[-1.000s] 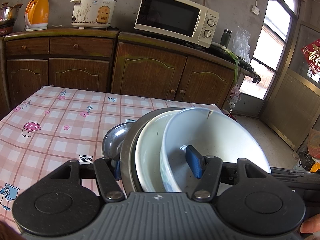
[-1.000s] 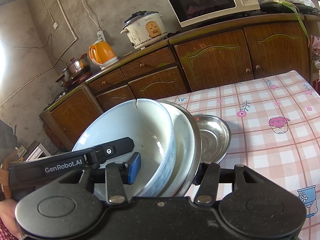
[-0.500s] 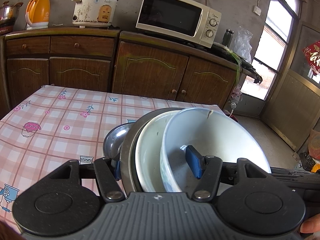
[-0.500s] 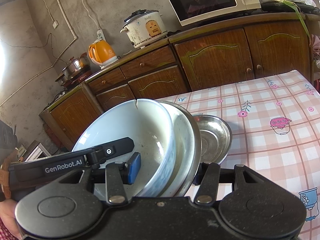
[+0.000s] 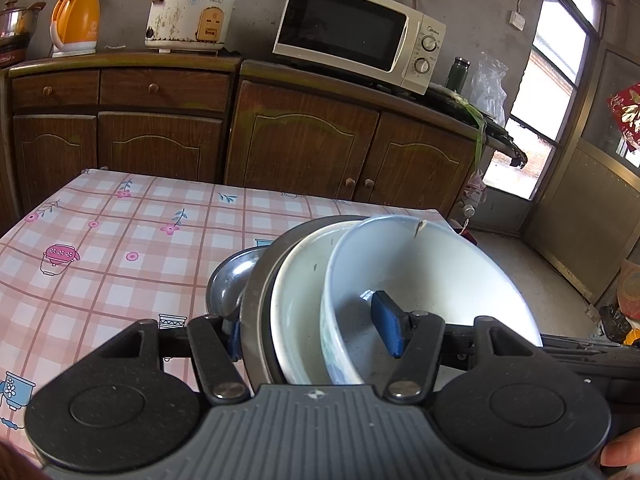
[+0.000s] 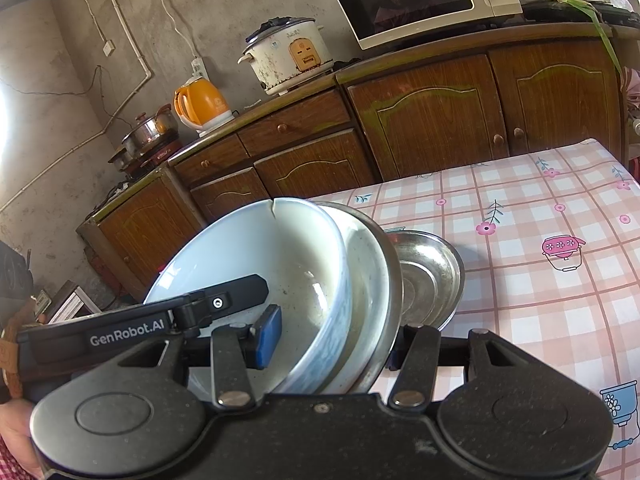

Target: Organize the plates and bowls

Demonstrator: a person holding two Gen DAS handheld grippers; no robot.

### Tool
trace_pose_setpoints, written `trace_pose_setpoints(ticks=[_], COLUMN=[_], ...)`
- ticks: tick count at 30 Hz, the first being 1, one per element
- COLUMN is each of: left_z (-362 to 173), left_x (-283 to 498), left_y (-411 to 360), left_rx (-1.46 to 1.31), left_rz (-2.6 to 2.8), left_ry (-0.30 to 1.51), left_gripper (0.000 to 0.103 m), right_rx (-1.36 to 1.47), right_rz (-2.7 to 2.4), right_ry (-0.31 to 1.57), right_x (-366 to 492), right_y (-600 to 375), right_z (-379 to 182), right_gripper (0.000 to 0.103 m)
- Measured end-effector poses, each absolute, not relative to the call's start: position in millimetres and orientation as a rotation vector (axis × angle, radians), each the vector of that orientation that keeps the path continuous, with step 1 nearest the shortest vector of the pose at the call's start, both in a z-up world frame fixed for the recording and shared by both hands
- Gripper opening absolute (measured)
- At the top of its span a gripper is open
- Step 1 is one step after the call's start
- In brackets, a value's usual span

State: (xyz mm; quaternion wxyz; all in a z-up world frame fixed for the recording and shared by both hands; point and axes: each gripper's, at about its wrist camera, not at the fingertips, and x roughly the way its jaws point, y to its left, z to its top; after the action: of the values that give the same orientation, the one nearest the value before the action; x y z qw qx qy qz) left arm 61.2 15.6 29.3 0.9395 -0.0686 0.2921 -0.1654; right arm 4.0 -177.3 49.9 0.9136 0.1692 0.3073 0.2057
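We held a nested stack of dishes on edge above the near part of the tabletop (image 5: 120, 240): a pale blue bowl (image 5: 432, 276) with a chipped rim, a white dish (image 5: 300, 292) behind it, and a grey metal plate (image 5: 260, 292) at the back. The left claw (image 5: 316, 332) pinched all three, one blue pad inside the bowl, the other almost hidden behind the metal plate. The right claw (image 6: 328, 340) clamped the same stack from the opposite side; its far pad was barely visible behind the plate's rim. The stack's lower edge was cut off by both claw bodies, so we could not tell whether it touched the pink checked cloth. A steel bowl (image 6: 428, 276) sat on the tabletop just behind the stack, partly hidden. Beyond stood wooden cabinets (image 5: 304, 140) carrying a microwave (image 5: 356, 28), a rice cooker (image 5: 188, 16) and an orange kettle (image 5: 76, 20).
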Motion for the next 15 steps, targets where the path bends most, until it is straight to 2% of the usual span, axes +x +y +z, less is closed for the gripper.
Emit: trace_pose_setpoints(ticks=[15], left_z=[25], left_x=[73], left_y=[12], left_rx=[-0.156], left_rz=[-0.340], left_ry=[0.598], left_gripper=[0.061], right_rx=[0.345], right_rz=[0.415], right_ry=[0.637], right_x=[2], right_y=[-175], right_z=[51], right_gripper=[0.062])
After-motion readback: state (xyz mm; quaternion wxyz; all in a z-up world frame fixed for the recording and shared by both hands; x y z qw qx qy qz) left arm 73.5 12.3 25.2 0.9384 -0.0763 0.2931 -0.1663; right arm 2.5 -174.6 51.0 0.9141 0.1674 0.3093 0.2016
